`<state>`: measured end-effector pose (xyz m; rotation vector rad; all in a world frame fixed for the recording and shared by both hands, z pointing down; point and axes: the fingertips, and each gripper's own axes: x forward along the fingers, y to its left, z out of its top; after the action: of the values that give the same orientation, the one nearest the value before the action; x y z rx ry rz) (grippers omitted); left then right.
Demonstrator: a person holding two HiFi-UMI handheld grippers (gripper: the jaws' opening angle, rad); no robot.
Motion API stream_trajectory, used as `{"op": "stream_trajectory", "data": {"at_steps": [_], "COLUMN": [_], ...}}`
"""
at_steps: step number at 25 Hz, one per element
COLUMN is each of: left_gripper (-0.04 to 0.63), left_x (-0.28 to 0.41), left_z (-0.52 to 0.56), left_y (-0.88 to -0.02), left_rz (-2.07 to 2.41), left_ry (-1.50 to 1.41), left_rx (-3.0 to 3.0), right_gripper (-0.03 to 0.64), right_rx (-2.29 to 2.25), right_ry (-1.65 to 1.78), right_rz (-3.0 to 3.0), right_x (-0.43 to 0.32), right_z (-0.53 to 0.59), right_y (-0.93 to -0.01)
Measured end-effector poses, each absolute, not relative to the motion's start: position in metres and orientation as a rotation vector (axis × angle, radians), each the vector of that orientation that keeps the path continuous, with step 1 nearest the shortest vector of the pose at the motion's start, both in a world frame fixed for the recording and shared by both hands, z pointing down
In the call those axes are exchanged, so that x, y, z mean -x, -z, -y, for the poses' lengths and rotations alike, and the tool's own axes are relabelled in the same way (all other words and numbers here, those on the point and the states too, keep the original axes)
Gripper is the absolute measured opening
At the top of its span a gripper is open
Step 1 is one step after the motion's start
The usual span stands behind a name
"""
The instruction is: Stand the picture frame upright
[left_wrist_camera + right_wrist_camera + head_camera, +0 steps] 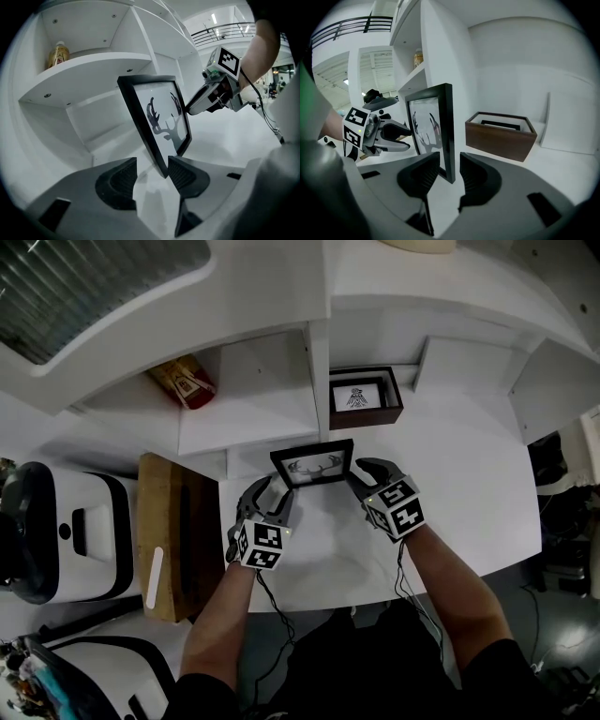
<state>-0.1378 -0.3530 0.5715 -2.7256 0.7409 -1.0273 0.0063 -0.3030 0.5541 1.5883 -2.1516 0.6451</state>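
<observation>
Left gripper (270, 487) at 8 o'clock of frame (312, 465): jaws apart, straddled lower left corner, one pad just beside edge, no squeeze; likely guard against tipping. Frame stood upright on desk (450, 479), in front of shelf (248, 413). Right gripper (367, 474) at 4 o'clock: jaws unclenched, frame's right edge between pads, gaps either side; judged testing whether it stood alone. Box (367, 415) at 1 o'clock, apart.

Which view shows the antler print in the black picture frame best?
The left gripper view: the picture frame is close, its front turned toward the camera, so the antlers show whole. The right gripper view sees it nearly edge-on, the print squeezed. The head view shows it small, from above.
</observation>
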Motion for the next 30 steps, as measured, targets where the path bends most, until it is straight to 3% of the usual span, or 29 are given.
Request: {"op": "stream_trajectory", "data": {"at_steps": [13, 19, 21, 26, 30], "left_gripper": [0.21, 0.206, 0.178, 0.036, 0.006], "left_x": [0.161, 0.168, 0.17, 0.176, 0.181], "left_z": [0.328, 0.306, 0.297, 0.278, 0.267], "left_y": [-0.564, -0.555, -0.551, -0.541, -0.528], "left_rz": [-0.781, -0.792, -0.786, -0.793, -0.831], "left_ry": [0.994, 0.949, 0.938, 0.938, 0.914], "left_rx": [2.741, 2.777, 2.782, 2.802, 2.851], "right_gripper": [0.11, 0.019, 0.014, 0.009, 0.008], "right_rx": [-1.68, -1.709, -1.702, -1.707, -1.711], "right_ry": [-0.665, -0.665, -0.661, -0.664, -0.662], "right_rz": [2.125, 2.133, 2.144, 2.167, 2.194], "right_x": [-0.011, -0.003, 0.003, 0.015, 0.021], "right_z": [0.267, 0.246, 0.239, 0.219, 0.205], "right_y": [-0.549, -0.545, -0.542, -0.531, -0.519]}}
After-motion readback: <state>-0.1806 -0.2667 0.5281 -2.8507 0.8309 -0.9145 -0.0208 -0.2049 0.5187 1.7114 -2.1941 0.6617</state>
